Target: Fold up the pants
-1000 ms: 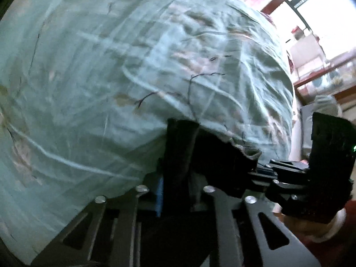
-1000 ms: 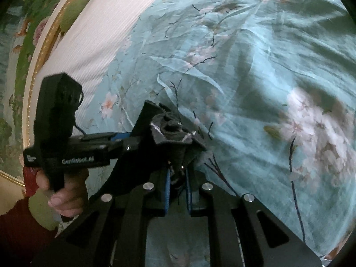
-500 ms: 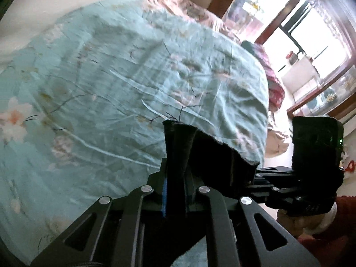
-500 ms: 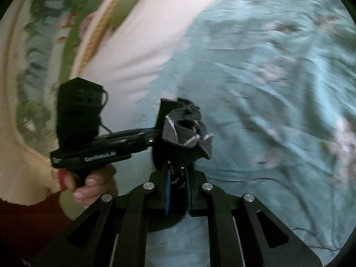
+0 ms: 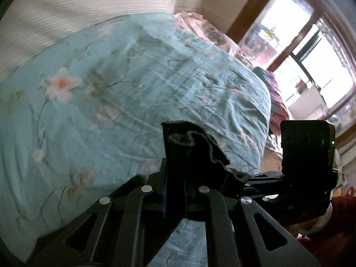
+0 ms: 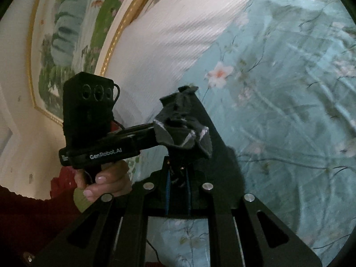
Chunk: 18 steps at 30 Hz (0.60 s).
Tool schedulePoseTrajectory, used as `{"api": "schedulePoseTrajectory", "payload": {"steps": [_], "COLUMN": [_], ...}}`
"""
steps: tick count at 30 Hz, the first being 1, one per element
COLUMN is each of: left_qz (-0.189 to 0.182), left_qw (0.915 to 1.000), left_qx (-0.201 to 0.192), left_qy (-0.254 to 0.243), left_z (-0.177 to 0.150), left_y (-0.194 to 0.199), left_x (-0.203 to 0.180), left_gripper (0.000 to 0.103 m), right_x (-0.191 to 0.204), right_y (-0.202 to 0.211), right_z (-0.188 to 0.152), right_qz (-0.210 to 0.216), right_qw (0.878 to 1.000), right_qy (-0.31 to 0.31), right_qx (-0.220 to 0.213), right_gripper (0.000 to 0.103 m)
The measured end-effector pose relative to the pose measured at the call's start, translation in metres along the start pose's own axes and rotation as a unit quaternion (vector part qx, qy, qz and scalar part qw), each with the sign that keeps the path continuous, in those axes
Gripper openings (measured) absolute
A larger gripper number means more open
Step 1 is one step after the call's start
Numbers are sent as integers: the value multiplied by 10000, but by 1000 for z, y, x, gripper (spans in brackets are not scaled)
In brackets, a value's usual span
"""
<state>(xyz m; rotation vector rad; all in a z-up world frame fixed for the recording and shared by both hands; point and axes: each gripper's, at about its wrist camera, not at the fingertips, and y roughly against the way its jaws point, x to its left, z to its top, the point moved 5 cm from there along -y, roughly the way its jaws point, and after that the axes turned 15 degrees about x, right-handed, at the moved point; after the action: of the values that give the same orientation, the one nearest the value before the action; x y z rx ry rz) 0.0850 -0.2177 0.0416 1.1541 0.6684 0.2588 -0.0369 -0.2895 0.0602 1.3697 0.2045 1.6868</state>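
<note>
The black pants hang in the air above the bed — one bunched edge clamped in my left gripper, another in my right gripper. Both pairs of fingers are closed on the cloth. I judge the folding has hardly begun — no neat fold is visible yet.

Two black two-finger tools are counted, the left tool and the right tool. One pair of dark fabric pants is seen, one teal floral bedsheet, and one gold-framed landscape painting at ten o'clock.
</note>
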Motion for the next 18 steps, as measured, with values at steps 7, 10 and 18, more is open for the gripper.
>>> {"api": "schedulePoseTrajectory", "payload": {"steps": [7, 10, 18], "left_qz": [43, 90, 172], "left_qw": [9981, 9964, 9887], "left_qx": [-37, -9, 198], "left_qy": [610, 841, 1477], "left_z": [-38, -54, -97], "left_y": [3, 1, -16], "left_x": [40, 58, 106], "left_gripper": [9, 9, 8], "right_x": [8, 10, 15], "right_y": [-44, -63, -115], "right_z": [-6, -9, -22], "right_qz": [-5, -10, -240], "right_qw": [9988, 9977, 9913], "right_qy": [161, 218, 493], "right_qx": [464, 642, 1193], "right_gripper": [13, 13, 13]}}
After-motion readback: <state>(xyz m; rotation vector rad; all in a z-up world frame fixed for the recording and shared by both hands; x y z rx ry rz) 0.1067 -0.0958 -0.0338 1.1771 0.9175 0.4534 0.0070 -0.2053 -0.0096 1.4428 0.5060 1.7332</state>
